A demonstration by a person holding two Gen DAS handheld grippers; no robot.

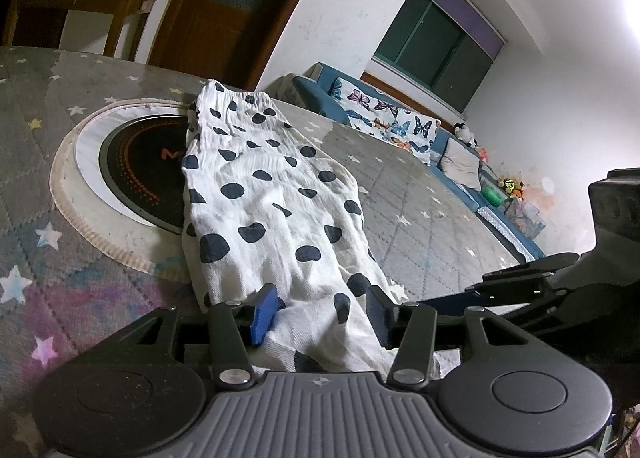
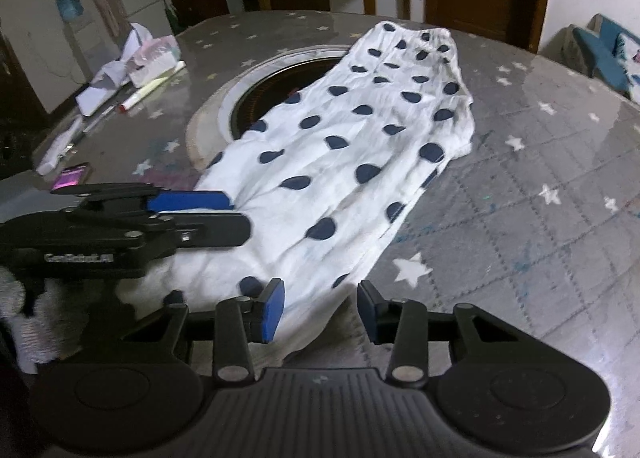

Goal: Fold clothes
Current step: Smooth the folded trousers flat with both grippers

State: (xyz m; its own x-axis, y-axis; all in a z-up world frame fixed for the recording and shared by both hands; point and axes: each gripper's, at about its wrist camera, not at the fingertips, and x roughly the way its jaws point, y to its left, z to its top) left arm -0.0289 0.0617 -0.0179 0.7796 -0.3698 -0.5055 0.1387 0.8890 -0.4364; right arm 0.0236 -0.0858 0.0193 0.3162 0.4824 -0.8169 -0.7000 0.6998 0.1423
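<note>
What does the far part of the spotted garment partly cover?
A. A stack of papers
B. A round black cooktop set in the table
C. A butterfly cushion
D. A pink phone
B: the spotted garment lies over the right side of the round black cooktop, seen in both views.

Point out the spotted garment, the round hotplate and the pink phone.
spotted garment [image 2: 352, 145], right wrist view, middle of the cloth
round hotplate [image 1: 140, 173], left wrist view, black glass surface
pink phone [image 2: 72, 179], right wrist view, its face

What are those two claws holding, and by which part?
Cannot be told. The spotted garment's near end lies between both the left gripper's and right gripper's parted pads.
</note>
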